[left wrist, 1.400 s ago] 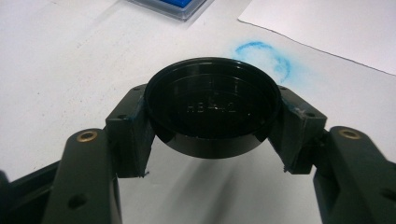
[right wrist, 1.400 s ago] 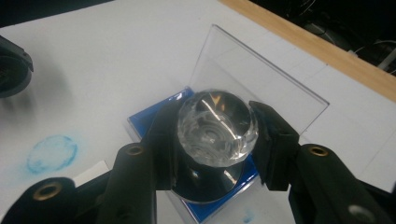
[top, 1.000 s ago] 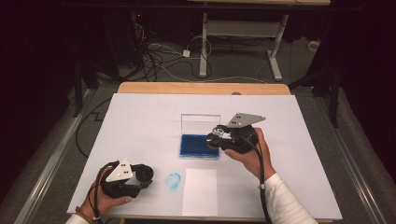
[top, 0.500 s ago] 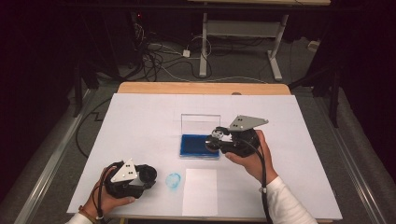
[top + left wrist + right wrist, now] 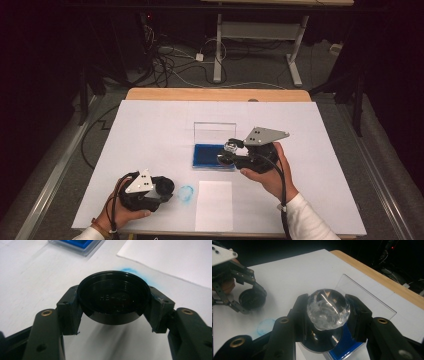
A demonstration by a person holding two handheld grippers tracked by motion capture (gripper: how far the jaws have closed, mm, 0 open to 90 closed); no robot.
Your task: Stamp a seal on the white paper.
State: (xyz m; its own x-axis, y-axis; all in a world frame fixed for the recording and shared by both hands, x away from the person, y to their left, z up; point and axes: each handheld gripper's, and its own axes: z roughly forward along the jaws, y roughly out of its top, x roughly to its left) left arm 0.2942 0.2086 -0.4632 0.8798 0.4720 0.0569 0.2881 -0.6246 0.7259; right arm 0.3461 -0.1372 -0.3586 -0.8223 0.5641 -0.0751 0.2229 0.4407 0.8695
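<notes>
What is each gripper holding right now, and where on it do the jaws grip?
The left gripper clamps a black round cap across its rim. The right gripper clamps a stamp by its clear round knob, above the blue ink pad.

Embossed marks inside the black cap (image 5: 113, 298) too dim to read. Underside of the clear knob (image 5: 328, 308), where it meets the black disc (image 5: 322, 341), hidden between the jaws. Blue pad (image 5: 345, 343) cut off at the bottom edge. Blue smudge (image 5: 128, 270) mostly hidden behind the cap.
</notes>
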